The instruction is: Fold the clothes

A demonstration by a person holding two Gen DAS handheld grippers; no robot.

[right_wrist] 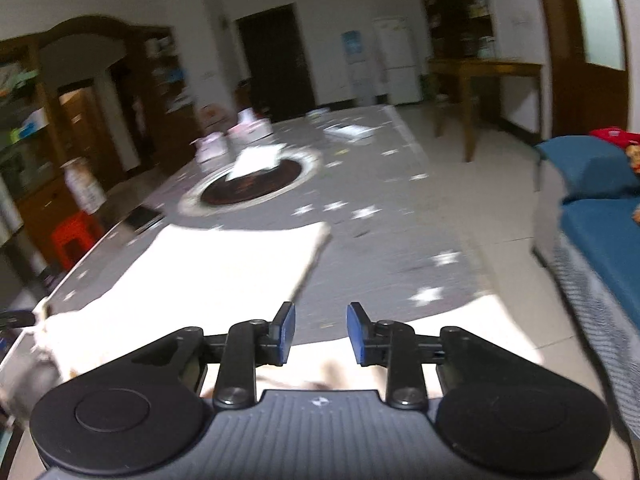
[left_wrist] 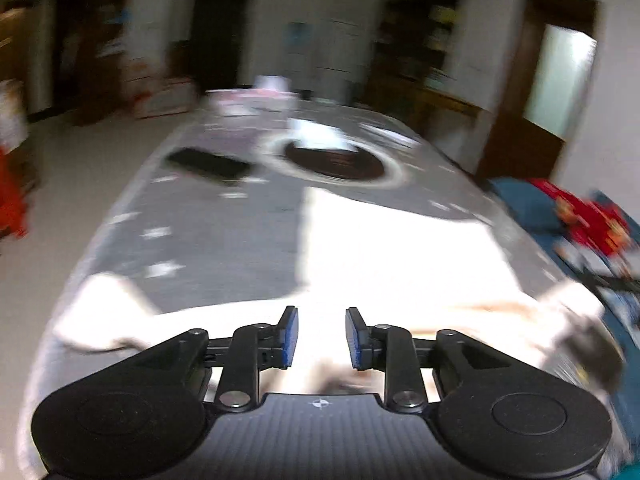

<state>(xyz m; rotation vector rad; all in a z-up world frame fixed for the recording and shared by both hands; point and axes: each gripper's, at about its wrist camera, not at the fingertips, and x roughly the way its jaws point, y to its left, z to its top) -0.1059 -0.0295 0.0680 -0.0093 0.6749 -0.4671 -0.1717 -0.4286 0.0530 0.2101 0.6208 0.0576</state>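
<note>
Left wrist view: left gripper (left_wrist: 322, 338) open w/ a wide gap between the fingers, nothing held, hovering over white garment (left_wrist: 392, 256). Garment lies spread flat on grey star-print bench (left_wrist: 208, 224); one sleeve extends to the left near the bench edge. Right wrist view: right gripper (right_wrist: 321, 334) also open and empty, above the garment's (right_wrist: 216, 268) near hem. Both frames are motion-blurred. Blue sofa (right_wrist: 600, 208) stands to the right, apart from the bench.

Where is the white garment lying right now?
The white garment lies spread on the grey star-patterned table, right ahead of both open grippers; in the right wrist view it stretches toward the round dark centrepiece.
</note>
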